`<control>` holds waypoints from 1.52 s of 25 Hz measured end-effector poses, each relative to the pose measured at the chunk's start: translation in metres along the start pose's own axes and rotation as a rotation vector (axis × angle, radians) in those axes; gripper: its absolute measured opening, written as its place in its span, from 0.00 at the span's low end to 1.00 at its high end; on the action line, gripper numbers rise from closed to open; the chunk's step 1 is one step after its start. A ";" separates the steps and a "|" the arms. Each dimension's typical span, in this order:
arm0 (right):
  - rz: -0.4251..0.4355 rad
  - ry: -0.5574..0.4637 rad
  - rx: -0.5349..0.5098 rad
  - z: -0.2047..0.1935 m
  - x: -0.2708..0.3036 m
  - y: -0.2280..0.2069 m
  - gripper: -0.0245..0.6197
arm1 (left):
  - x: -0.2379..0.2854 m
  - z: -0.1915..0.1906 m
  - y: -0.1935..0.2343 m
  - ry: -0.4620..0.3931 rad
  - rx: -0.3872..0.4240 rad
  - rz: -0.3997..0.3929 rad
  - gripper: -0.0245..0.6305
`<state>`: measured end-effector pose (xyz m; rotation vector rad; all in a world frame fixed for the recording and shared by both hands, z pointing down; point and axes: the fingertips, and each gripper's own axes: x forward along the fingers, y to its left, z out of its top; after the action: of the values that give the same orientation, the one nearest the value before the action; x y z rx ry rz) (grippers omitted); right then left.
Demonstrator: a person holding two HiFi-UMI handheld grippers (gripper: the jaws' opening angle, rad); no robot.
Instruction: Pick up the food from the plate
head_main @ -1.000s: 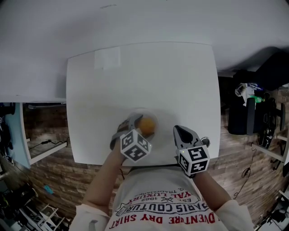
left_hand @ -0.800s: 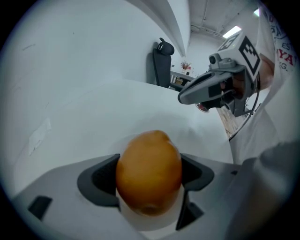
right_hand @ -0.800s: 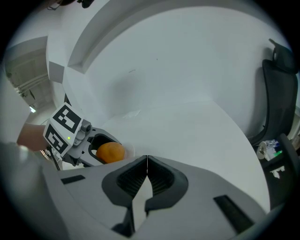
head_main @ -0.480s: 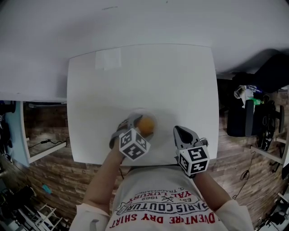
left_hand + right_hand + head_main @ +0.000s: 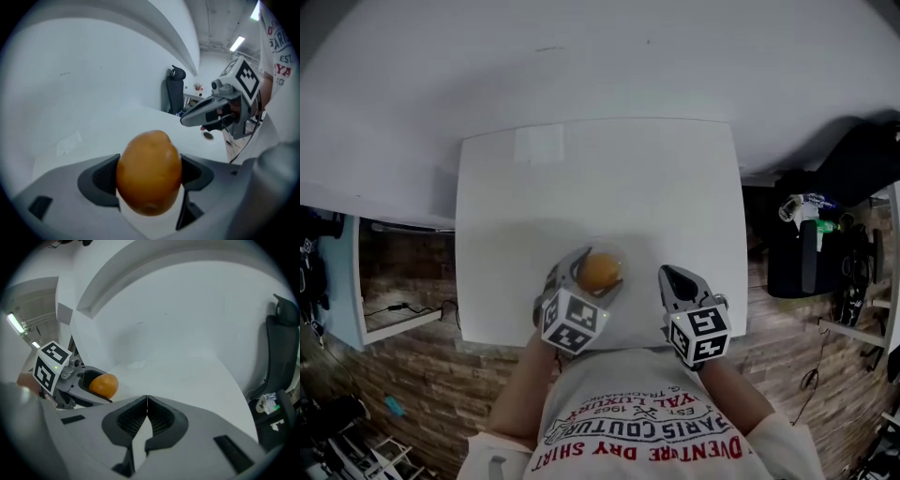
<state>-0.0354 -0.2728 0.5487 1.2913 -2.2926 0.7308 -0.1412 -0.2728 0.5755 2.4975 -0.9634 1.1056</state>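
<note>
– Orange body at the jaws of the left gripper (image 5: 591, 279): what is it, and how is it held?

– That is the food (image 5: 149, 169), an oval piece with a smooth skin. The left gripper's two jaws pinch it, one on each flank, and dark pads show on either side of it. Its long axis stands crosswise to the line along which the jaws close, so they bear on its narrower width.

– Where does it lie relative to that gripper?

– Directly between the fingertips, at the mouth of the jaws rather than deep in the throat. A pale plate (image 5: 622, 251) shows only faintly around and beneath it in the head view. Whether the food has cleared the plate cannot be told.

– And the right gripper (image 5: 146, 405)?

– It is empty, with its jaws pressed together along a thin seam. It hangs off to the food's right, apart from it, over the near edge of the white table (image 5: 675, 187).

– Which relation governs the coming move?

– Probably the vertical one. The food is already in the left gripper's hold, so what remains appears to be a straight rise away from the plate, with no help needed from the right.
</note>
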 end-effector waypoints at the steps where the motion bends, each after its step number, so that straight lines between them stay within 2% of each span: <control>1: 0.000 -0.013 -0.003 0.005 -0.001 0.003 0.06 | -0.008 0.006 0.004 -0.032 -0.018 0.020 0.60; 4: 0.001 -0.056 -0.015 0.024 -0.007 0.011 0.06 | -0.032 0.024 0.014 -0.124 -0.066 0.077 0.60; 11: 0.006 -0.183 -0.077 0.077 -0.019 0.032 0.06 | -0.094 0.070 0.050 -0.359 -0.118 0.227 0.60; 18: -0.004 -0.310 -0.129 0.111 -0.042 0.043 0.06 | -0.144 0.097 0.066 -0.534 -0.232 0.352 0.60; 23: -0.006 -0.396 -0.161 0.128 -0.054 0.049 0.06 | -0.175 0.117 0.073 -0.659 -0.214 0.460 0.60; 26: -0.001 -0.415 -0.167 0.131 -0.056 0.051 0.06 | -0.179 0.119 0.074 -0.680 -0.221 0.477 0.60; 38: 0.024 -0.401 -0.176 0.129 -0.055 0.053 0.06 | -0.169 0.119 0.074 -0.653 -0.228 0.465 0.60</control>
<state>-0.0659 -0.2939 0.4030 1.4314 -2.6164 0.2830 -0.2061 -0.3032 0.3681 2.5324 -1.7910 0.2055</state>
